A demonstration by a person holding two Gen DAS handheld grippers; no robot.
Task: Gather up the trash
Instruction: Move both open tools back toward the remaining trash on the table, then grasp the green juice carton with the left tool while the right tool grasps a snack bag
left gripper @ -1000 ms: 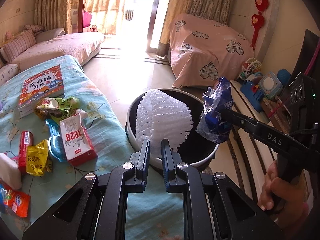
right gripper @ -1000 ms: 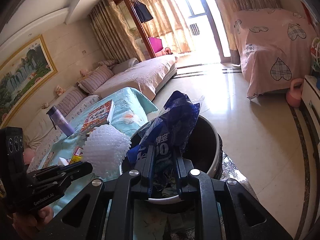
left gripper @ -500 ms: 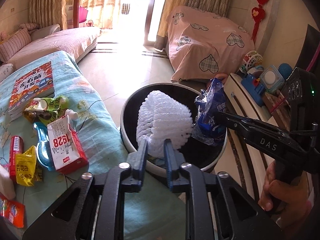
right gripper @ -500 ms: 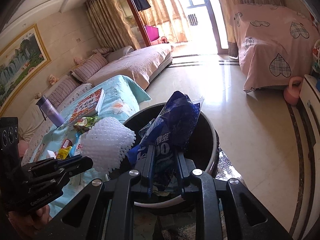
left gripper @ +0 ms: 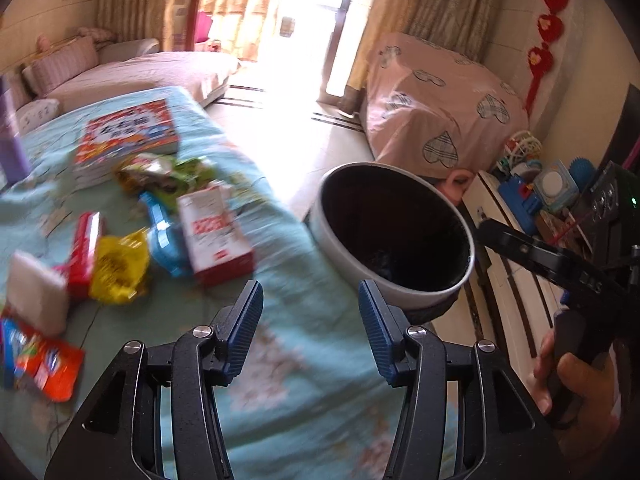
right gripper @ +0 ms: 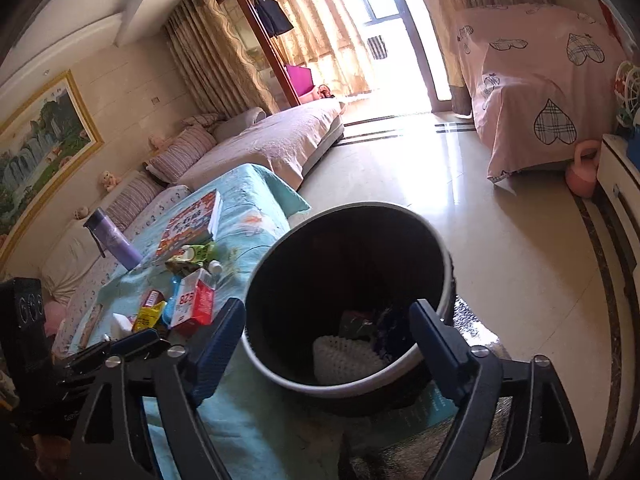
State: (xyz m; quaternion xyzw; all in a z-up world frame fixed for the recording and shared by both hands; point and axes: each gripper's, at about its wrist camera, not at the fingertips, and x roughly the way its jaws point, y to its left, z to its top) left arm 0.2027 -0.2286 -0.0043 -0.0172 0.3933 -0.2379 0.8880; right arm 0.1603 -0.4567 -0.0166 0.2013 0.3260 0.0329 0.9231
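A round black bin with a white rim (left gripper: 404, 296) (right gripper: 352, 388) stands on the floor beside the table. The white foam net (right gripper: 340, 358) and the blue wrapper (right gripper: 390, 334) lie at its bottom. My left gripper (left gripper: 310, 320) is open and empty above the table edge, left of the bin. My right gripper (right gripper: 326, 340) is open and empty above the bin. On the teal tablecloth (left gripper: 304, 376) lie a red and white carton (left gripper: 214, 234), a yellow packet (left gripper: 116, 268), a green packet (left gripper: 160, 172) and an orange packet (left gripper: 44, 360).
A colourful book (left gripper: 128, 134) and a purple bottle (right gripper: 114, 240) are on the table's far side. A sofa (right gripper: 260, 148) stands beyond. A pink covered piece of furniture (right gripper: 548, 104) and a low cabinet with toys (left gripper: 532, 196) are on the right.
Both grippers have opened. The foam net and the blue wrapper have dropped into the bin. The left gripper has swung left toward the table.
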